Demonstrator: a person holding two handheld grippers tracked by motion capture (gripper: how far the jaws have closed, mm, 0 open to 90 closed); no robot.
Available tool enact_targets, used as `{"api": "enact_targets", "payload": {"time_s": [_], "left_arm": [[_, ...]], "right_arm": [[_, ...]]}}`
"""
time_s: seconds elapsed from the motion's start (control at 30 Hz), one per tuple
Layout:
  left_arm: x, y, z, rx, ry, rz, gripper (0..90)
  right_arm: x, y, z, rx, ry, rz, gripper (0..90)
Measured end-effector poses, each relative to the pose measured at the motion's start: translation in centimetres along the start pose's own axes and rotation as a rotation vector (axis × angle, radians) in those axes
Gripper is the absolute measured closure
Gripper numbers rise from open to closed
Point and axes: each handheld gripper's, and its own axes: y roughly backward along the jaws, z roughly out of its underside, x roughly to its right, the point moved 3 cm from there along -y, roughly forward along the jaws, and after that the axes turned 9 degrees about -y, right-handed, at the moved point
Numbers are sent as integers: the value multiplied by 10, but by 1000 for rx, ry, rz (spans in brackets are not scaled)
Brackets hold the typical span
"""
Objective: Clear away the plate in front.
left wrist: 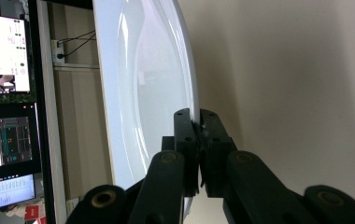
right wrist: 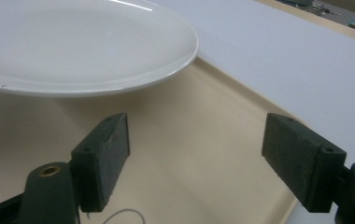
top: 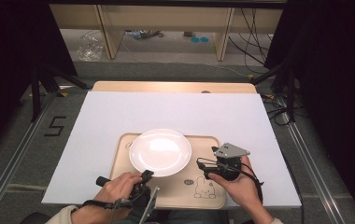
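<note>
Plate [top: 160,151], white, is sitting on the beige tray [top: 215,196] w/ a bunny drawing [top: 203,187], tray resting on a white board [top: 119,112] over the table. Left gripper [top: 145,175] is pinching the plate's near rim; in the left gripper view its jaws are clenching the thin edge of the plate [left wrist: 143,84], pads pressing both faces. Right gripper [top: 214,163] is hovering over the tray just right of the plate, jaws spread wide, nothing btwn them; in the right gripper view the plate [right wrist: 73,42] is lying ahead and to the left, its rim apart from the pads, tray [right wrist: 189,154] surface underneath.
</note>
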Motion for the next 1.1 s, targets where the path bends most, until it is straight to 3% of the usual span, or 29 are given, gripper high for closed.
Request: {"api": "enact_targets", "payload": {"time_s": [0.37, 0.67, 0.83, 1.1], "left_arm": [[2, -3, -3, 20, 6, 10, 871], [6, -7, -5, 24, 1, 56, 864], [8, -12, -4, 48, 32, 65, 860], [8, -15, -2, 80, 67, 118, 866]], "right_arm": [[0, 0, 0, -1, 0, 0, 246], [0, 0, 1, -8, -3, -1, 247], [0, 0, 1, -9, -3, -1, 247], [0, 0, 1, -11, -5, -3, 247]]}}
